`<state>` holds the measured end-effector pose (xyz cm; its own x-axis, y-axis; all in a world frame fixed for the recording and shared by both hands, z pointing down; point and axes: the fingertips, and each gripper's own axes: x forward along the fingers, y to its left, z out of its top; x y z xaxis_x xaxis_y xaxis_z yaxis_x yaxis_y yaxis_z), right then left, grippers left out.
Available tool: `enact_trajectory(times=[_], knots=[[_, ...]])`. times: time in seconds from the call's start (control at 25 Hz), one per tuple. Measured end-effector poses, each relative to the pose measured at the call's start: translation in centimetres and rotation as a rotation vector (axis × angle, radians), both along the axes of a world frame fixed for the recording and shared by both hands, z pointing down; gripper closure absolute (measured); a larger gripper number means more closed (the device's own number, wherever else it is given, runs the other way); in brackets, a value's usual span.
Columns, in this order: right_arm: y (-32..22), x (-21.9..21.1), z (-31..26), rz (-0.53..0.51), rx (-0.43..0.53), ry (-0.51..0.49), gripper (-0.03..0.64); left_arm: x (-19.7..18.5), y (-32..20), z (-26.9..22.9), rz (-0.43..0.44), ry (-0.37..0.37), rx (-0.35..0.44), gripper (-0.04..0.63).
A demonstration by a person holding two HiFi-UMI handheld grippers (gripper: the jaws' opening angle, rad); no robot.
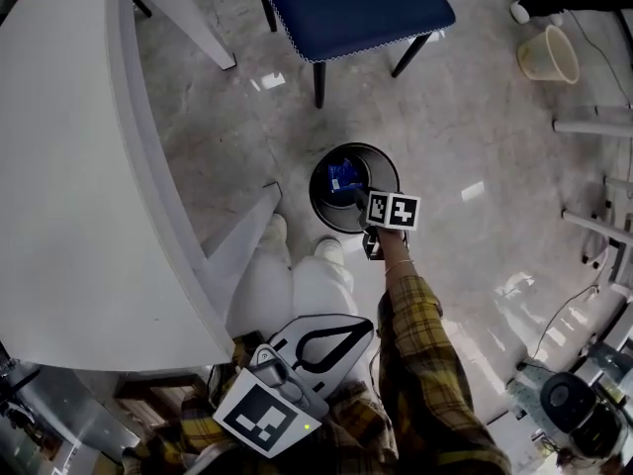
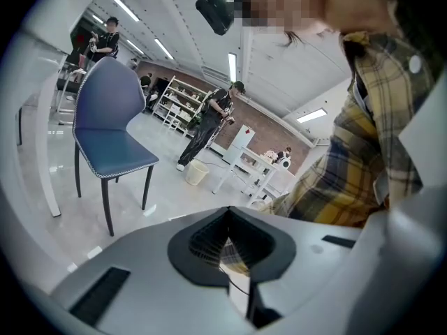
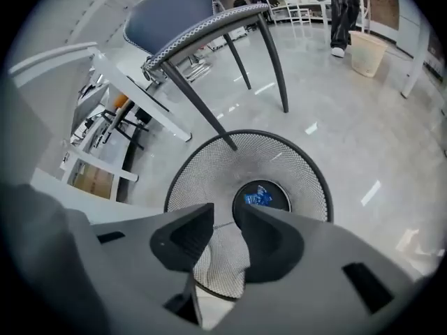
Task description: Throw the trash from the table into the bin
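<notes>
A black mesh bin stands on the floor beside the white table. A blue piece of trash lies at its bottom, also seen as the blue trash inside the bin in the right gripper view. My right gripper hangs over the bin's near rim, pointing steeply down. The right gripper is open, with nothing between its pads. My left gripper is held close to my body, away from the bin. The left gripper has its pad tips together and holds nothing.
A blue chair stands just beyond the bin, one leg close to its rim. A table leg slants down left of the bin. My white shoes are next to it. A beige bucket sits far right.
</notes>
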<state>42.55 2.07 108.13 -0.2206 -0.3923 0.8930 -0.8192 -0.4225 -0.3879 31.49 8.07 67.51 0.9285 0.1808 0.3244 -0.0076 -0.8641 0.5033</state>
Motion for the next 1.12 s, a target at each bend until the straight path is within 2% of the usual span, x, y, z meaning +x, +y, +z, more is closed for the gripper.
enact_trajectory(times=[0.24, 0.44, 0.6, 0.8, 1.04, 1.12], knots=[[0.0, 0.1, -8.1, -0.005, 0.044, 0.007, 0.503, 0.3, -0.1, -6.8, -0.016, 0.014, 0.013, 0.586], [-0.7, -0.1, -18.2, -0.030, 0.143, 0.009, 0.531, 0.6, -0.2, -14.1, -0.041, 0.031, 0.063, 0.586], [-1.5, 0.0, -27.8, -0.087, 0.253, 0.045, 0.565, 1.2, -0.6, -20.4, -0.085, 0.059, 0.115, 0.586], [-2.1, -0.9, -38.0, -0.203, 0.374, 0.087, 0.575, 1.7, -1.0, -26.3, -0.151, 0.099, 0.169, 0.586], [-1.8, -1.5, -50.7, -0.277, 0.532, 0.123, 0.592, 1.0, -1.4, -31.6, -0.302, 0.141, 0.092, 0.586], [-1.8, -1.6, -54.9, -0.285, 0.600, 0.133, 0.594, 0.7, -1.7, -33.0, -0.328, 0.146, 0.111, 0.587]])
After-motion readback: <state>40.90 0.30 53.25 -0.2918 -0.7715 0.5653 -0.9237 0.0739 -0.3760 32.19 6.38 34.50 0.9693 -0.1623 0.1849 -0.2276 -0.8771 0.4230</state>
